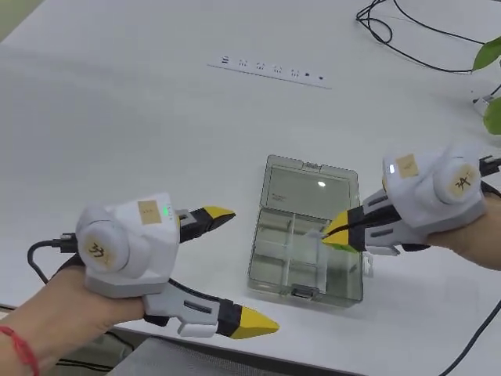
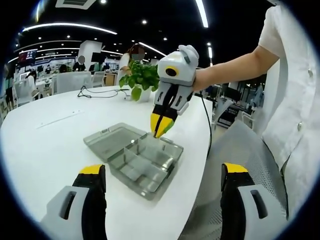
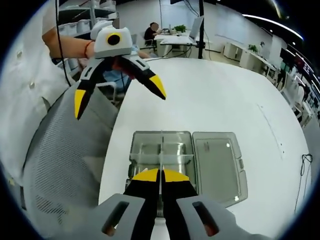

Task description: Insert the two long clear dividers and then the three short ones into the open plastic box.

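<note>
The clear plastic box lies open near the table's front edge, its lid folded back flat. Clear dividers stand crossed inside it. My right gripper is shut on a thin clear divider and holds it upright over the box's right part. From the left gripper view, the right gripper points down into the box. My left gripper hangs open to the left of the box, holding nothing; it also appears beyond the box.
A white power strip lies far back on the white table. Black cables and plant leaves sit at the back right. A small clear piece lies just right of the box. A grey chair stands below the table edge.
</note>
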